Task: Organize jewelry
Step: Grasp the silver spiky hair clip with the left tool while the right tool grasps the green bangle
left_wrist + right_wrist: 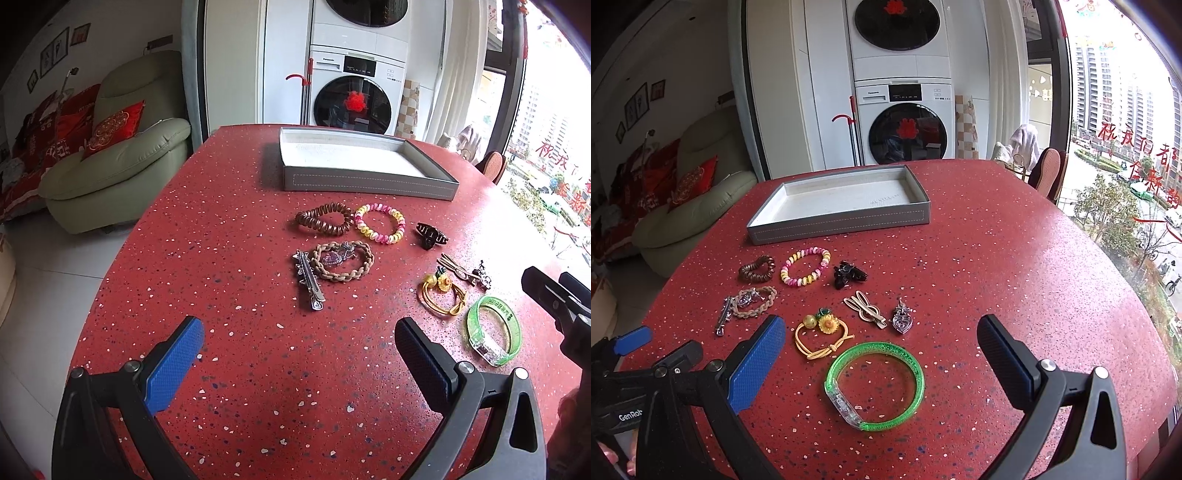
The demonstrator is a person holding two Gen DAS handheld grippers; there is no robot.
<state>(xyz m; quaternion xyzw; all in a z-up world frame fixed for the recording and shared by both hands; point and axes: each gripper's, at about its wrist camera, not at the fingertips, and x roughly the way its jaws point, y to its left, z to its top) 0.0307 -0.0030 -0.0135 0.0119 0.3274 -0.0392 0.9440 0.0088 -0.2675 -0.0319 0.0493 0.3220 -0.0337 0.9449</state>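
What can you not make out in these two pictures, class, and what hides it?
- Lettering inside the tray, right wrist view: too small.
- Print on the green bangle, left wrist view: too small, blurred.
- Right gripper, left wrist view: cut off by the edge.
- Purple brooch: partly hidden by the braided band.

Daylight came from the window (1126, 147), overexposed and glaring across the table (1015, 258) beside it. Focus was sharp; edges bent and darkened away from the window.
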